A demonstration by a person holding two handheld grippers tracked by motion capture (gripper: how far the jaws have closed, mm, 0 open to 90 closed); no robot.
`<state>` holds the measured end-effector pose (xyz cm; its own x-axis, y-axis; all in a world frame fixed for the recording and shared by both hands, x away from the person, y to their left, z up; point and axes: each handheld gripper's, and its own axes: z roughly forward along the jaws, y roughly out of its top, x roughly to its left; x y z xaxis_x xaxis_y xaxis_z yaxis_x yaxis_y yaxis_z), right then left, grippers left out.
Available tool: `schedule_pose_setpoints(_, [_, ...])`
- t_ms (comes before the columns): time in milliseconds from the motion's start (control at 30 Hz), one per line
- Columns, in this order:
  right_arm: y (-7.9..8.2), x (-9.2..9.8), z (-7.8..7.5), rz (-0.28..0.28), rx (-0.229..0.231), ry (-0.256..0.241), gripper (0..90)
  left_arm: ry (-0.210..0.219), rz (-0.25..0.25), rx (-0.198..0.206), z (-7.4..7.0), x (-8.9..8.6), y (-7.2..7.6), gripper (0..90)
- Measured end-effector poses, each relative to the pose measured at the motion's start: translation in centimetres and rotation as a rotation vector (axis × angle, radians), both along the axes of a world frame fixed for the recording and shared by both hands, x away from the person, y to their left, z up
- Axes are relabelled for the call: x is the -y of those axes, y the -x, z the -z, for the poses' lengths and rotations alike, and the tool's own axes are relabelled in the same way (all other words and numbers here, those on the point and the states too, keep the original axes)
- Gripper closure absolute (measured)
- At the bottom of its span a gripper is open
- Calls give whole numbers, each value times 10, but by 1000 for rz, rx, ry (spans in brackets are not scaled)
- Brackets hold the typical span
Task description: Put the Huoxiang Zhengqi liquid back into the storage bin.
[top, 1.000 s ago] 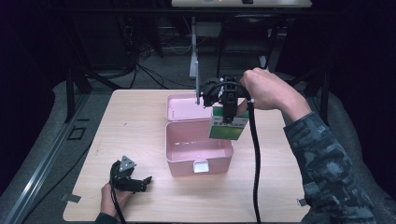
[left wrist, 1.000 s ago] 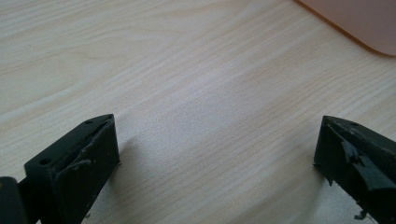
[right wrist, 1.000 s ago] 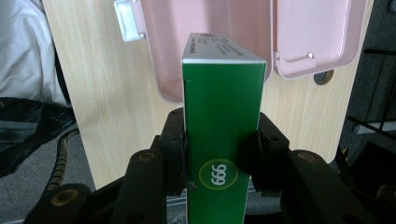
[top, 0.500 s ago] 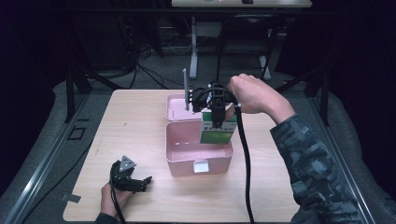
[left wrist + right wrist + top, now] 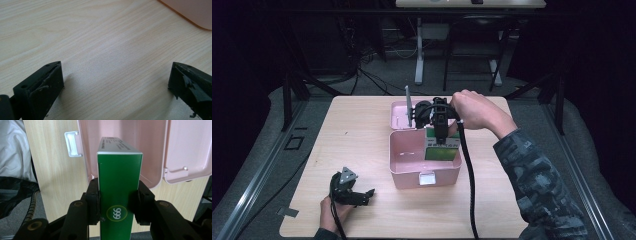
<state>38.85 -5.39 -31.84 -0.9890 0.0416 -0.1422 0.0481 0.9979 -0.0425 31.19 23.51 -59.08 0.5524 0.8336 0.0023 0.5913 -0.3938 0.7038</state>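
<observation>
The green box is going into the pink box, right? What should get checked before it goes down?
1. Grip: right gripper has both jaws pressed on the green box. Ok.
2. Lid: the pink box has its lid folded back behind it. Ok.
3. Aim: green box hangs over the opening, near its right wall. Ok, though close.
4. Space inside: the floor that shows looks bare. Ok.
5. Left gripper: open, down on the table, apart from the pink box. Ok.
6. Tilt of the green box: cannot tell exactly.
</observation>
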Motion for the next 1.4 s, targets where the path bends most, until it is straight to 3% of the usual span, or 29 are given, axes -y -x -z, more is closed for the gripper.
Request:
schedule_pose_setpoints(667, [-7, 6, 45, 7, -48, 26, 628, 1, -3, 4, 0, 0, 0, 0])
schedule_pose_setpoints(967, [-4, 3, 62, -14, -47, 66, 628, 3, -6, 8, 1, 1, 0, 0])
schedule_pose_setpoints(1400, [-3, 1, 83, -31, -70, 70, 628, 6, -9, 8, 1, 1, 0, 0])
